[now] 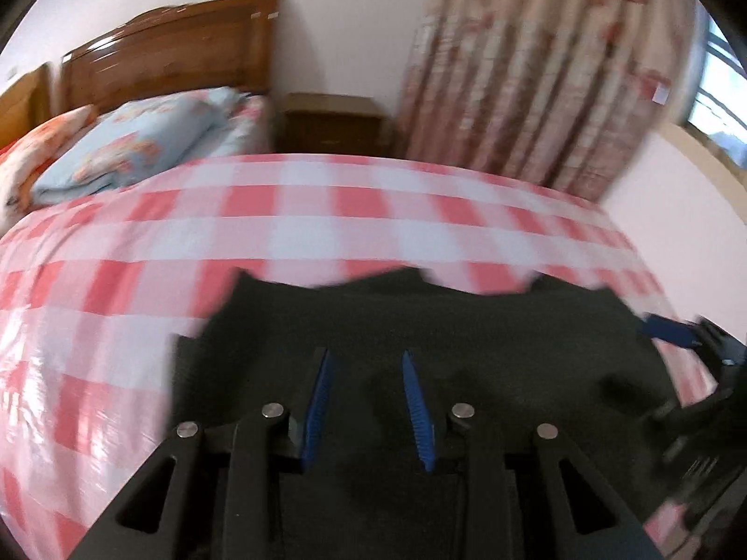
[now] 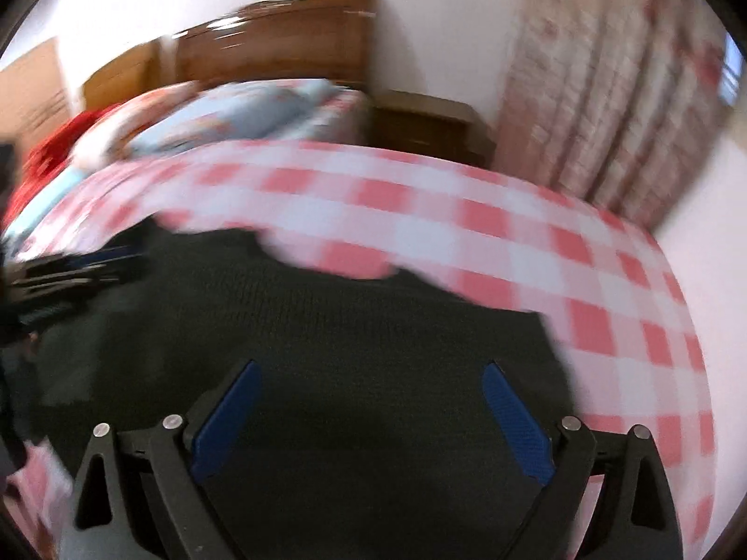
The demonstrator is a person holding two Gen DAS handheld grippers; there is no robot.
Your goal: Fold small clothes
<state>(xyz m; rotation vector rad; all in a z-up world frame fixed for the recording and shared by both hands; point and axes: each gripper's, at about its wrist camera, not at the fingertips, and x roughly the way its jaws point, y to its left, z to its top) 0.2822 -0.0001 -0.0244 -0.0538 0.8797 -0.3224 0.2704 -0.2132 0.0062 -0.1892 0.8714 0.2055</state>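
A dark knitted garment point(image 1: 420, 317) lies spread on the pink-and-white checked bed sheet point(image 1: 327, 214). My left gripper point(image 1: 366, 359) hangs over the garment's near part. Its blue pads stand a narrow gap apart, and I see no cloth pinched between them. In the right wrist view the same garment point(image 2: 327, 326) fills the lower half, and my right gripper point(image 2: 369, 368) is wide open above it with nothing between its fingers. The right gripper's blue finger point(image 1: 667, 331) shows at the garment's right edge. The left gripper point(image 2: 70, 266) is a blur at the garment's left side. Both views are motion-blurred.
At the head of the bed lie a folded light-blue floral quilt point(image 1: 140, 140) and pillows, against a wooden headboard point(image 1: 177, 56). A wooden nightstand point(image 1: 334, 121) stands beside the bed. A floral curtain point(image 1: 537, 70) and a window point(image 1: 719, 93) are at the right. Bare checked sheet point(image 2: 467, 214) stretches beyond the garment.
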